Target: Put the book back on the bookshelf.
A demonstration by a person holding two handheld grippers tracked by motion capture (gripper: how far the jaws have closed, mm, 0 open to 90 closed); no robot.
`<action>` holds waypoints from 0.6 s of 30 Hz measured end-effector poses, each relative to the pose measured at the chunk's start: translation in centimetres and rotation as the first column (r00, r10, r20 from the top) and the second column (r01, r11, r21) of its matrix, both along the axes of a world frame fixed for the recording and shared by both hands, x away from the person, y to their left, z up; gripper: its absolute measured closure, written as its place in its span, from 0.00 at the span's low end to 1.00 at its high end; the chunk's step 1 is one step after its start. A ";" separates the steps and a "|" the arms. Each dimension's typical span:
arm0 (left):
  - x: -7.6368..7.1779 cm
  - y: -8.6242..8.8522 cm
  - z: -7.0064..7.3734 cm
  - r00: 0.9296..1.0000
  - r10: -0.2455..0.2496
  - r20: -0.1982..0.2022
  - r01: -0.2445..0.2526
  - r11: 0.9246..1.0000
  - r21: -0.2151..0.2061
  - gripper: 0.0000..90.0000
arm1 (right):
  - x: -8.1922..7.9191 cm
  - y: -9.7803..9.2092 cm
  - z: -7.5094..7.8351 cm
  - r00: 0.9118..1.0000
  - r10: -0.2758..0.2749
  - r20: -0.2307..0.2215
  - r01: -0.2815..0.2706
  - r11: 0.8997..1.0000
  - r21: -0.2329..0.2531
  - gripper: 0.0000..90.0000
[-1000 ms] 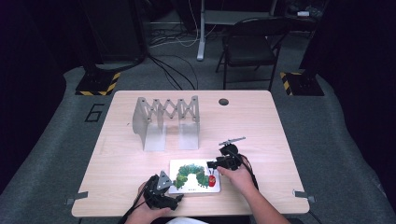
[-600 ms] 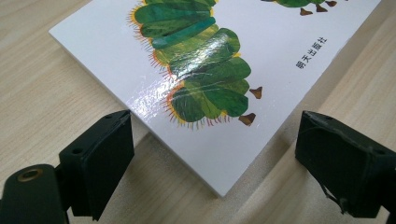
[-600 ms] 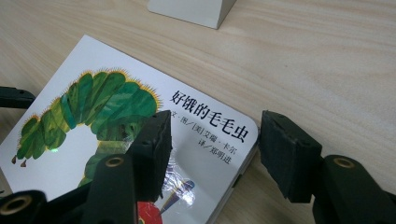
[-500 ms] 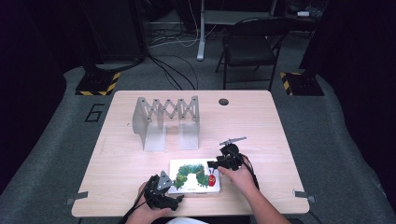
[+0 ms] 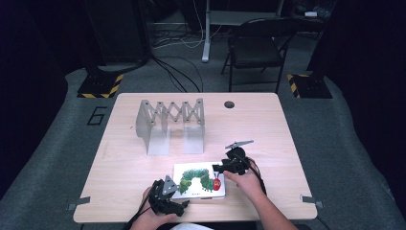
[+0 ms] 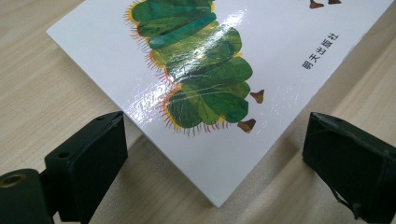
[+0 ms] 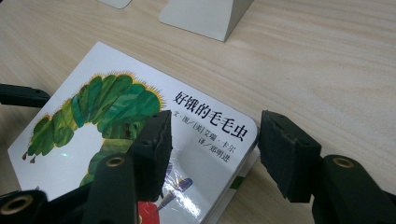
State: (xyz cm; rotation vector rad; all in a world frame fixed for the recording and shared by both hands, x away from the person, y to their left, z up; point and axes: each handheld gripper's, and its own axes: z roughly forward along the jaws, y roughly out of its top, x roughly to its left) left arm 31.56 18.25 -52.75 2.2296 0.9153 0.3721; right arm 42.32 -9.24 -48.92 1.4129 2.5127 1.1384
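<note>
A white board book (image 5: pixel 198 181) with a green caterpillar on its cover lies flat near the table's front edge. My left gripper (image 5: pixel 168 197) is open at the book's front left corner, and that corner (image 6: pixel 219 198) points between its two jaws. My right gripper (image 5: pixel 229 165) is open at the book's far right corner; one jaw hangs over the cover (image 7: pixel 116 107), the other stands off the book's edge over bare table. Neither holds anything.
A grey accordion-style rack (image 5: pixel 170 122) on two flat feet stands at the table's middle, just behind the book. A small dark round hole (image 5: pixel 229 104) sits near the far edge. A folding chair (image 5: pixel 256 48) stands beyond the table.
</note>
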 end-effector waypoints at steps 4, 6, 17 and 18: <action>0.0 -0.1 -0.1 1.000 0.029 0.003 -0.029 1.000 0.010 0.03 | -0.2 0.1 0.3 1.000 0.007 0.013 -0.007 1.000 0.012 0.49; 0.0 -0.2 -0.1 0.999 0.035 0.002 -0.035 0.999 0.011 0.02 | -0.3 0.1 0.4 1.000 0.014 0.020 -0.014 1.000 0.014 0.49; 0.1 -0.4 0.0 0.998 0.069 -0.006 -0.069 0.997 0.023 0.00 | -1.0 0.1 1.6 0.999 0.007 0.032 -0.009 0.998 0.066 0.49; 0.1 -0.4 0.0 0.998 0.069 -0.006 -0.069 0.997 0.023 0.00 | -1.0 0.1 1.6 0.999 0.007 0.032 -0.009 0.998 0.066 0.49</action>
